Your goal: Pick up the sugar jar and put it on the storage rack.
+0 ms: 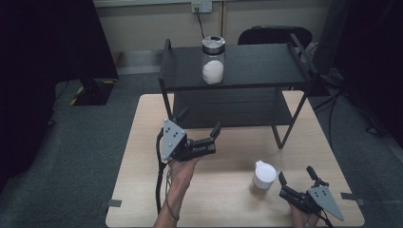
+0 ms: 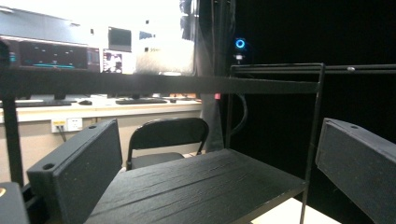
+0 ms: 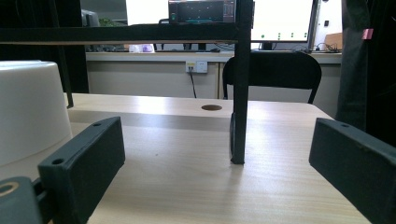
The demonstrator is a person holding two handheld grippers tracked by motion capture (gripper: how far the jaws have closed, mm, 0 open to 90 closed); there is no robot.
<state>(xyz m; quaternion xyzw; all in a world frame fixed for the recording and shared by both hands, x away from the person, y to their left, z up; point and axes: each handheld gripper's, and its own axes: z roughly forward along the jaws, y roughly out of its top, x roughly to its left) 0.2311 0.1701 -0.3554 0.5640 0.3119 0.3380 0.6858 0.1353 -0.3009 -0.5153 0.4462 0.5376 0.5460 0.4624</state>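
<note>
Pale wood grain covers the rectangular table [image 1: 228, 156] that carries everything we handle here. On its far half stands the black two-tier metal shelf rack [image 1: 266, 66], ahead of both our grippers; from the right gripper view one of its upright legs [image 3: 239, 116] rises from the tabletop between our jaws and well beyond them, and from the left gripper view its lower board [image 2: 196, 186] stretches forward just past our jaw tips. On the rack's top board, above and beyond our left gripper, stands the clear glass jar with a metal lid [image 1: 213, 60], white stuff lying in its bottom.

Our left gripper [image 1: 209, 138] hangs above the table in front of the rack's lower tier, its jaws spread wide and empty, pointing toward the shelf. Our right gripper [image 1: 297, 178] sits low near the table's near right corner, its jaws likewise spread and gripping nothing.

The small white lidded cup [image 1: 263, 175] stands on the table just beside our right gripper, on its left side and close to the left jaw; in the right gripper view its white wall [image 3: 28, 112] looms past that jaw, outside the gap. We cannot tell whether jaw and cup touch.
</note>
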